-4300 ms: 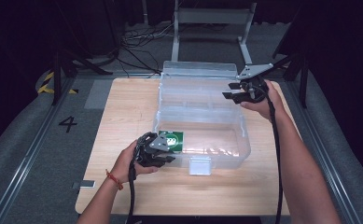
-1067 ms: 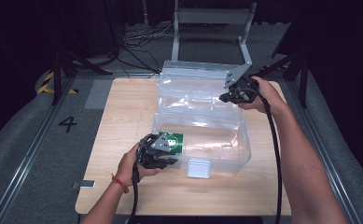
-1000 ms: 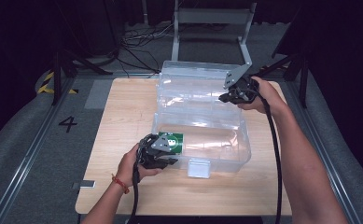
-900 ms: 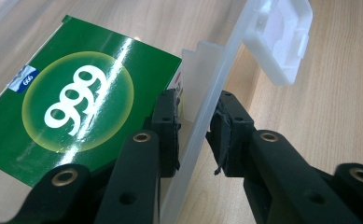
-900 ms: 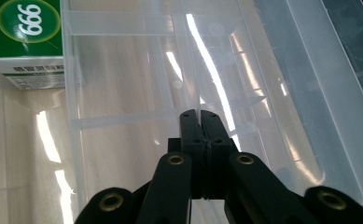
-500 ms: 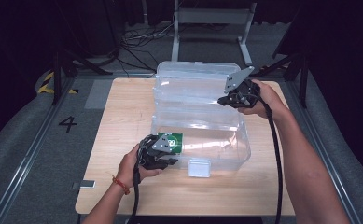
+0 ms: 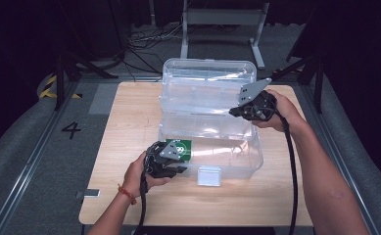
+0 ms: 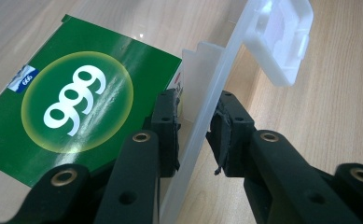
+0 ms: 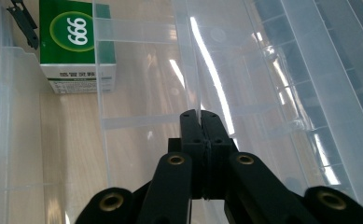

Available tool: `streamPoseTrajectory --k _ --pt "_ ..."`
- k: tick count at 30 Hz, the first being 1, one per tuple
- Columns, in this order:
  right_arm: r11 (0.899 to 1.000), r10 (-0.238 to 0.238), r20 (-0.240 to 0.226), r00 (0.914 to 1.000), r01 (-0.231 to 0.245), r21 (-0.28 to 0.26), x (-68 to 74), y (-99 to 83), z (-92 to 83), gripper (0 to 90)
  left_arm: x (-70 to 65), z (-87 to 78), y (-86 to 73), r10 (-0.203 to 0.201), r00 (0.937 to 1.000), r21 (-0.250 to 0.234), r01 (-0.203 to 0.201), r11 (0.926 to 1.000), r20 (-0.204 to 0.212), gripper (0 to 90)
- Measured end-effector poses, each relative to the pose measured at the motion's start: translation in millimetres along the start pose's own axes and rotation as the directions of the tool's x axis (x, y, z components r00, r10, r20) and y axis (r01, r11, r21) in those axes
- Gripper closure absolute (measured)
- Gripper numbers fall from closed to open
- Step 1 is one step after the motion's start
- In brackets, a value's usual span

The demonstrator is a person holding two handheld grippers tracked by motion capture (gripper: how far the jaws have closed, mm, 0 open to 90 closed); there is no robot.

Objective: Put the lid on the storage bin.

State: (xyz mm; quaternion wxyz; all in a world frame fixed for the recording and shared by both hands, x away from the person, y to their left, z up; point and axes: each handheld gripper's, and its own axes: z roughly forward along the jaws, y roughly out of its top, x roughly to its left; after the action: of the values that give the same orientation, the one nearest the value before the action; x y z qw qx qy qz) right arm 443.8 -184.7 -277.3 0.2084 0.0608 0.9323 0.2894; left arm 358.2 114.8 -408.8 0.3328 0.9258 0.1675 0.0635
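High view: a clear plastic box (image 7: 211, 147) sits on the wooden table (image 7: 129, 112). The left gripper (image 8: 195, 135) pinches the box's front wall, right beside the green carton (image 8: 72, 107) lying inside. The right gripper (image 9: 201, 122) is squeezed tight on the edge of the see-through lid (image 7: 202, 95), holding it half raised above the box.

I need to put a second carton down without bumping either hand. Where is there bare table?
The wooden table is bare left of the clear bin, from its far edge down to the left gripper. A narrower strip lies along the near edge. It is crowded at the bin's near left corner by the green carton and around the right gripper.
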Motion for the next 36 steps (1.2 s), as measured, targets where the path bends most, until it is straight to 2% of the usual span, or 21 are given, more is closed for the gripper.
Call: streamPoseTrajectory --k 22,36 --pt "0.999 0.009 0.035 0.9994 -0.007 -0.04 23.5 -10.0 -6.6 89.6 -0.3 0.2 -0.1 0.002 1.0 -0.003 -0.002 1.0 -0.004 72.6" --pt "0.997 -0.001 0.027 0.9996 0.003 -0.072 31.7 -16.0 -8.5 89.4 -1.2 0.2 -1.0 0.005 0.9999 -0.012 -0.005 0.9999 -0.011 72.2"
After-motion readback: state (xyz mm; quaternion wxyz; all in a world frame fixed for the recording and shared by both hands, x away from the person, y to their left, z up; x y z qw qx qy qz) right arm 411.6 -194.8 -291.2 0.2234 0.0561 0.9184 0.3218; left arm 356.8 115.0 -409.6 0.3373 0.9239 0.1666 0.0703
